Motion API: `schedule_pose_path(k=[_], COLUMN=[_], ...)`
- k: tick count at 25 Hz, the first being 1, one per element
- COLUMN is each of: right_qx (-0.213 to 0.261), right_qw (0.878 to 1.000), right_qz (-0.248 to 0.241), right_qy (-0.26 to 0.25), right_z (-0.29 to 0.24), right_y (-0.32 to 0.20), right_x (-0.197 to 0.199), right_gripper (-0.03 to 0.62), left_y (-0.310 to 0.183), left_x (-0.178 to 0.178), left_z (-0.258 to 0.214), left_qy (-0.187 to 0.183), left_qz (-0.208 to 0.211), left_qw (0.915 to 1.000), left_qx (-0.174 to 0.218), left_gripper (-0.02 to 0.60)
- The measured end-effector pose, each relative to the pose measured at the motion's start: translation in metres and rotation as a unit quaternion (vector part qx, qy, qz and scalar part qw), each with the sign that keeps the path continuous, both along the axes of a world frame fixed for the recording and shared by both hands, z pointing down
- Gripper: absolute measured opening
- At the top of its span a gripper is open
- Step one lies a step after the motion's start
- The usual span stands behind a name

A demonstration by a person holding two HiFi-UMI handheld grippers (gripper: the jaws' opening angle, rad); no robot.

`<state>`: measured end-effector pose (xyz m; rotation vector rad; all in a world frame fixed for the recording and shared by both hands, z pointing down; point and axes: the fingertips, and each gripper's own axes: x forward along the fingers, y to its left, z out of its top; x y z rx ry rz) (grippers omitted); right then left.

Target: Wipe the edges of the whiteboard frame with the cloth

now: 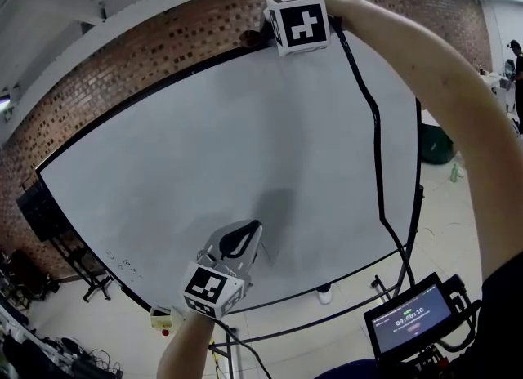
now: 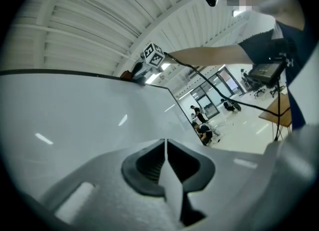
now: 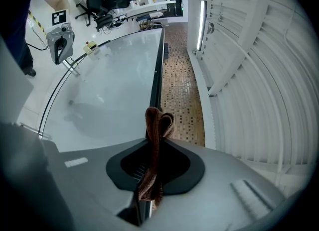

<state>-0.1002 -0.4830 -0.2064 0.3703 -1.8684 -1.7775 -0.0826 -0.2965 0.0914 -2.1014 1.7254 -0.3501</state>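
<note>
1. The pale, glossy floor [image 1: 445,214] carries the black stand [image 1: 417,198] – the whiteboard [image 1: 204,149] rides on it, upright.
2. A dark green bundle [image 1: 435,144] sits on the floor just beside the board's right edge, with a small bottle-like thing [image 1: 453,173] near it.
3. Tangled cables [image 1: 73,361] lie at the lower left.

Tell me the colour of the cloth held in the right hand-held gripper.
Reddish brown. The cloth shows best in the right gripper view, pinched between the jaws.
</note>
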Motion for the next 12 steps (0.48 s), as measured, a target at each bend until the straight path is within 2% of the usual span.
schedule_pose_path(k=[3, 7, 12], right_qx=[-0.007, -0.039, -0.052], right_qw=[1.0, 0.999, 0.997], right_qz=[0.008, 0.013, 0.039], right_qy=[-0.01, -0.036, -0.049], right_z=[0.001, 0.001, -0.002], right_y=[-0.012, -0.029, -0.052], right_x=[0.01, 0.024, 0.047], right_gripper=[0.051, 0.052, 0.052], left_y=[-0.003, -0.013, -0.03], left_x=[0.0, 0.0, 0.005], left_z=[-0.002, -0.001, 0.004], left_qy=[-0.003, -0.005, 0.01], left_qz=[0.007, 0.026, 0.054], left_qw=[1.0, 0.9996, 0.9984], left_qx=[0.0, -0.004, -0.008], left_gripper=[0.017, 0.017, 0.017])
